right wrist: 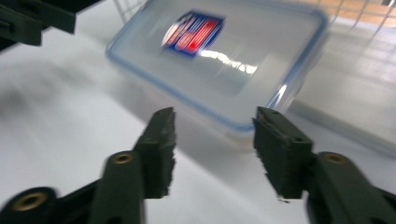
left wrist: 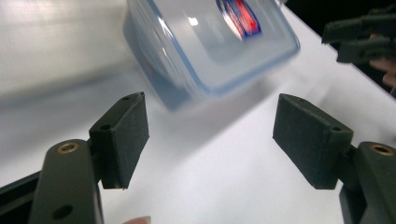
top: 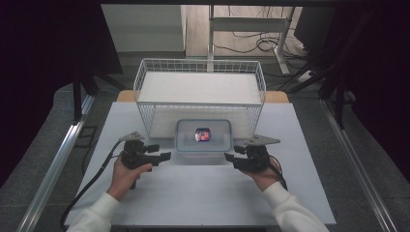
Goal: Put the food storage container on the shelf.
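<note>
A clear plastic food box (top: 203,135) with a blue-rimmed lid and a red and blue label sits on the white table, just in front of the wire basket. My left gripper (top: 165,156) is at the box's left front corner, open, its jaws spread wide with nothing between them; in the left gripper view the box (left wrist: 210,44) lies just beyond the pads (left wrist: 128,135). My right gripper (top: 230,157) is at the box's right front corner, also open and holding nothing. In the right gripper view the box (right wrist: 219,60) is close ahead of the gripper (right wrist: 214,144).
A white wire basket (top: 200,92) stands behind the box at the table's far edge. The white table (top: 193,193) has bare room in front of the box. Metal rails run along both sides of the table. A white stand and cables lie on the floor beyond.
</note>
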`<state>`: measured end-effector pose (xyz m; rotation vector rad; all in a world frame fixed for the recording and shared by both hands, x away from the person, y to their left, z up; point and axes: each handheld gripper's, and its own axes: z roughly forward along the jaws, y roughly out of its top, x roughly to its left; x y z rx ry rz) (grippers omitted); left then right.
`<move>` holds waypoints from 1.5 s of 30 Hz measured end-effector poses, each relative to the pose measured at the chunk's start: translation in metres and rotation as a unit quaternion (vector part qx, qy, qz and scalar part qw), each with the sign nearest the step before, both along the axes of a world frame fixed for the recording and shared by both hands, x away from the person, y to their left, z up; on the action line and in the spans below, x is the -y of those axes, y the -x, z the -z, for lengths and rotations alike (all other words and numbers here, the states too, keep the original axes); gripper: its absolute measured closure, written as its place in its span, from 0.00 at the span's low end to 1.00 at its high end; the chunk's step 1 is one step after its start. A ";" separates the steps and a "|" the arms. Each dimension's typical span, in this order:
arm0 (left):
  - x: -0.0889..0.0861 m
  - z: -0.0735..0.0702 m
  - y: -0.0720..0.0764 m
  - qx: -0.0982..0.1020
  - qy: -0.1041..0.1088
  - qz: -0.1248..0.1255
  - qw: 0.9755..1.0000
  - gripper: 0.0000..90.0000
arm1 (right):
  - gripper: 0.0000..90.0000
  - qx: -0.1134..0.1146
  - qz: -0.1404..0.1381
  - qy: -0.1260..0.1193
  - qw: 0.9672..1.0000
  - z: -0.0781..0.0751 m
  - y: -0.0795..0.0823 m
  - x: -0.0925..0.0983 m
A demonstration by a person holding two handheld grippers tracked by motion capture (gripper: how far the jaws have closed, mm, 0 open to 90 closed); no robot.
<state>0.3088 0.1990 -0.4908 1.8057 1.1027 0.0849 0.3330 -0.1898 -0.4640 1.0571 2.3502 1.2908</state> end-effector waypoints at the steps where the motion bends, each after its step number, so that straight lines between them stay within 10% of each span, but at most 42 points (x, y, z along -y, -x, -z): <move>1: 0.000 0.001 0.005 -0.002 -0.005 0.001 1.000 0.29 | 0.61 -0.001 -0.005 0.012 1.000 0.001 0.004 -0.002; 7: 0.008 0.003 0.045 0.006 -0.040 0.020 0.999 0.29 | 0.94 -0.016 -0.045 0.041 0.998 0.013 0.016 -0.016; 12: 0.011 0.003 0.061 0.010 -0.064 0.036 0.997 0.28 | 0.99 -0.021 -0.074 0.077 0.994 0.026 0.017 -0.044; 24: 0.008 0.004 0.058 0.014 -0.072 0.040 0.997 0.28 | 0.99 -0.055 -0.028 0.073 0.995 0.058 -0.020 -0.081; 45: 0.007 0.005 0.051 0.008 -0.059 0.041 0.997 0.28 | 0.99 -0.061 0.017 0.020 0.998 0.044 -0.048 -0.088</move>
